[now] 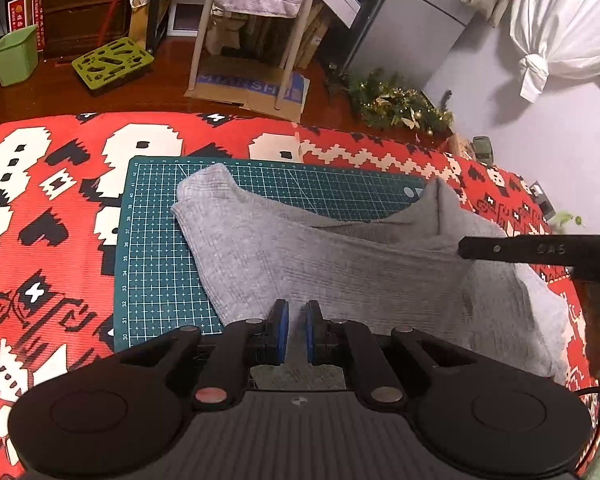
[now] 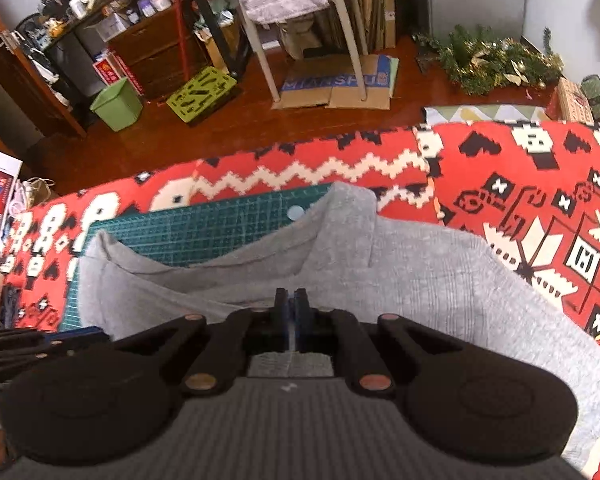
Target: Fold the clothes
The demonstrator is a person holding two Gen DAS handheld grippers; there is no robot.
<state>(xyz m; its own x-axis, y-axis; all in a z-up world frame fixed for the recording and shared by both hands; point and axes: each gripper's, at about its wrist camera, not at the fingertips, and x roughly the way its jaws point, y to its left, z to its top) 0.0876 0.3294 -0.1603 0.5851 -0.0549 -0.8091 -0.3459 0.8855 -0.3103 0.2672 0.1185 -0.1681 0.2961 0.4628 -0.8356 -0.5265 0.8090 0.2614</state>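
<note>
A: What does your left view give you that the right doesn't?

B: Your left gripper [image 1: 296, 330] hangs over the near edge of the grey garment [image 1: 340, 264], its jaws a little apart with nothing between them. From there you also see your right gripper [image 1: 466, 249] from the side, pinching a raised fold.

A: And the right view?

B: Your right gripper [image 2: 291, 308] shows its jaws pressed together on the garment [image 2: 400, 276], cloth visible in the slot behind them. You also see the cloth spilling off the mat [image 2: 204, 228] to the right.

A: The surface?

B: The green mat [image 1: 160, 248] lies on a red patterned blanket [image 1: 52, 208]. Beyond are a wood floor [image 1: 148, 92], a green bin [image 1: 14, 56], flattened cardboard [image 1: 248, 88] and a wreath [image 1: 396, 104].
</note>
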